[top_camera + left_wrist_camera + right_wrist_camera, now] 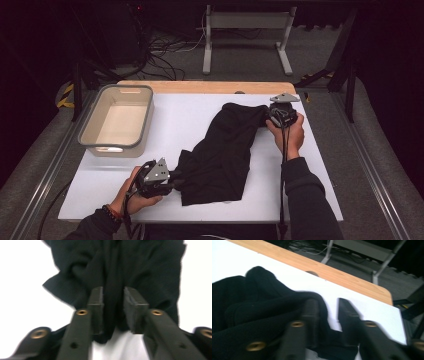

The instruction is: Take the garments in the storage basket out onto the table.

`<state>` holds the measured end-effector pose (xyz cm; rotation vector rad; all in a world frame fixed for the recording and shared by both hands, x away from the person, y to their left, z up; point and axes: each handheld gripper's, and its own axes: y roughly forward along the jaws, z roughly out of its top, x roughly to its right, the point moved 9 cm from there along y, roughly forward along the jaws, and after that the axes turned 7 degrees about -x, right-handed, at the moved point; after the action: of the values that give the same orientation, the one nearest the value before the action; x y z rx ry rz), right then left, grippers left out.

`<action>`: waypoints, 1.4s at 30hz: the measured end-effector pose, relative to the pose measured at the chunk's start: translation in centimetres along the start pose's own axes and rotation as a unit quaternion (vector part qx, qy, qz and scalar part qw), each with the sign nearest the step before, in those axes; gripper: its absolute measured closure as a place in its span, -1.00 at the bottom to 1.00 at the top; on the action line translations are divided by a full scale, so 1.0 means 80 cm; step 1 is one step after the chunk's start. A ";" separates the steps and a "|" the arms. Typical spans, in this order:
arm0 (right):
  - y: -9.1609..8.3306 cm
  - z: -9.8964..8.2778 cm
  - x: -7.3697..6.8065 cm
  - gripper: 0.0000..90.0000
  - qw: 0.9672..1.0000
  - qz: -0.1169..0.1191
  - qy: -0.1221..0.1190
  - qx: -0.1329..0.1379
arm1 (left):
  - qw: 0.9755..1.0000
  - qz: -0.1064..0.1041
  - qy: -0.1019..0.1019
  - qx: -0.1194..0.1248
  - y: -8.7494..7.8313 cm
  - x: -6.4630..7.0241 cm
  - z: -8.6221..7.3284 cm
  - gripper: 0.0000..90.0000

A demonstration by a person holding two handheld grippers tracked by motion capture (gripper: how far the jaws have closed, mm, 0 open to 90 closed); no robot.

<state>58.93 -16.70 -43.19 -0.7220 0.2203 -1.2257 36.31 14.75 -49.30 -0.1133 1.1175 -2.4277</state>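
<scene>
High view, nearest edge first: the person's left hand (131, 192) holds the left tongs (175, 181) at the near-left corner of a black garment (222, 150), their tips pointing right toward the cloth. The left gripper view looks along those tongs: the two black jaws stand apart with a fold of the dark fabric lying in the gap, and the pads do not press on it, so the cloth looks let go rather than pinched. Bare white worktop (300, 200) shows below the hem between the jaws.

The garment lies crumpled on the worktop, its long axis running from that near-left corner diagonally up and to the right, toward the far-right corner. It narrows as it goes away from the person.

At that far end the right hand (289, 134) holds the right tongs (267, 119), which point left at the narrow tip of the cloth. In the right gripper view the jaws are parted as well; black fabric lies under and just beside the left jaw, while the gap itself shows mostly white worktop, so nothing seems gripped there.

So each pair of tongs sits at its own end of the long axis, cloth touching or just beside the tips. Any fresh grasp would probably start from these two ends.

Farther left, well apart from the cloth, stands a grey bin (90, 131), with a wooden strip (200, 87) along the far edge of the worktop.
</scene>
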 end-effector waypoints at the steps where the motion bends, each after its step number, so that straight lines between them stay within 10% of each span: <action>1: -0.004 -0.002 0.000 0.38 1.000 0.002 0.006 0.005 | 1.000 -0.008 0.008 0.009 -0.001 0.009 0.006 0.32; 6: -0.047 -0.016 -0.028 0.16 0.996 0.061 0.011 0.064 | 0.998 -0.044 0.039 0.018 0.008 0.049 0.023 -0.08; 10: -0.078 -0.054 -0.074 0.14 0.990 0.112 -0.039 0.075 | 0.998 -0.043 0.038 -0.009 0.028 0.057 0.020 -0.19; 17: -0.100 -0.122 -0.122 0.05 0.982 0.172 -0.073 0.029 | 0.998 -0.046 0.027 -0.024 0.044 0.060 0.022 -0.29; 31: -0.094 -0.165 -0.162 -0.08 0.965 0.232 -0.120 -0.041 | 0.995 -0.054 0.065 -0.044 0.065 0.060 0.030 0.84; 42: -0.090 -0.164 -0.148 -0.10 0.969 0.219 -0.105 -0.036 | 0.991 -0.063 0.117 0.017 0.032 0.087 0.059 0.99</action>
<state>42.38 -12.01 -51.38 -0.8107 0.2348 -0.7190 32.31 6.93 -48.81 0.1195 1.2011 -2.6240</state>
